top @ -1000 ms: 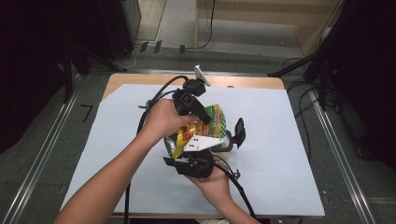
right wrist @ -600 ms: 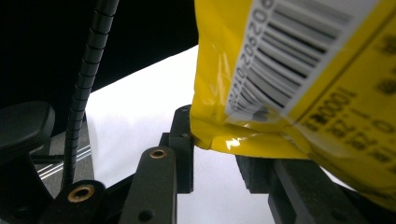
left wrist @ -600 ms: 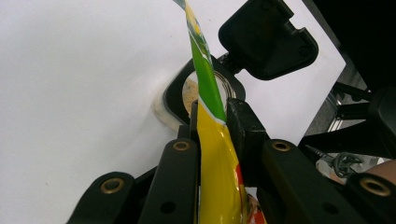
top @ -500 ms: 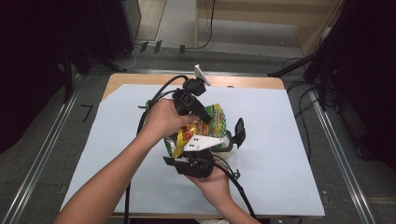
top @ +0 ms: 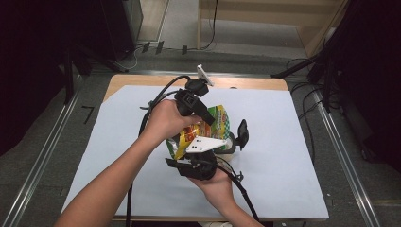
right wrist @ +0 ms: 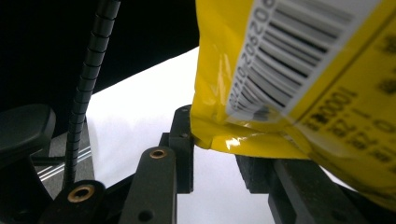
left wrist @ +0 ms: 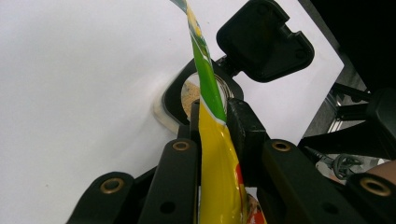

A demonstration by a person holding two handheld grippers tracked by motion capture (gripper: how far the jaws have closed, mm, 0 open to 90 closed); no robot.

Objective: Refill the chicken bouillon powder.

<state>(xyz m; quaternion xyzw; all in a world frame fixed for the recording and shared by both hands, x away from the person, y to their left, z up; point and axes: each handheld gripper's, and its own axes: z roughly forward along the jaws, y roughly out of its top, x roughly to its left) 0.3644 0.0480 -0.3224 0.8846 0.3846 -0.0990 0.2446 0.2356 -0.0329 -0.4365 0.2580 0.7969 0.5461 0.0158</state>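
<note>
Pouring looks like the job here: a yellow and green bag is held up over a small tub with a black rim, and its black lid is flipped open at the upper right of the left gripper view. To do it well, I think the bag mouth should stay right above the tub's hole, and the tilt should be slow so nothing spills on the white surface. The left gripper is pinched tight on the thin edge of the bag, in the middle of its view, with the tub just past its tips. The right gripper is partly closed, and the bag's bottom corner, the side with the bar code, sits between its jaws near the middle of its view; I cannot tell if both pads press on it. In the high view the bag is at the center of the frame, between both hands.
</note>
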